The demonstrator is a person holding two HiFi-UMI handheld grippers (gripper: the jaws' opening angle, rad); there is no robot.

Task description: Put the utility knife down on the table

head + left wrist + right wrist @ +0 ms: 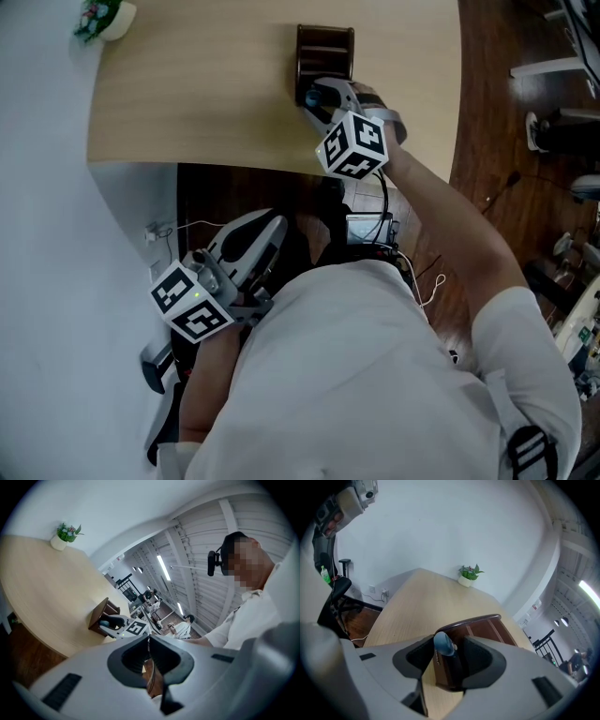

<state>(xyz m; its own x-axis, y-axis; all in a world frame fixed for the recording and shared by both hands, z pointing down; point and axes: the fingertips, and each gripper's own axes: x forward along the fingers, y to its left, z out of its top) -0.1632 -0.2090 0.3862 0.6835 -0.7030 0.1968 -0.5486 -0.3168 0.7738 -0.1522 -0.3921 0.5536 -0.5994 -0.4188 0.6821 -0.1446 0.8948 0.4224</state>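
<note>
The utility knife (443,645), dark with a rounded blue end, stands upright at the near wall of a dark wooden holder box (487,626) on the pale wooden table (206,94). My right gripper (447,640) reaches over the table's near edge with its jaws on either side of the knife. A gap shows beside each pad, so it is open. In the head view the right gripper (319,98) covers the box's (325,45) near end. My left gripper (267,234) hangs below the table edge by my body; the left gripper (149,641) has its jaws together and holds nothing.
A small potted plant (101,17) sits at the table's far left corner. Under the table edge lie dark floor, cables (192,225) and a wall socket (155,234). A black chair base (159,370) stands at the lower left. Desks and chairs stand to the right.
</note>
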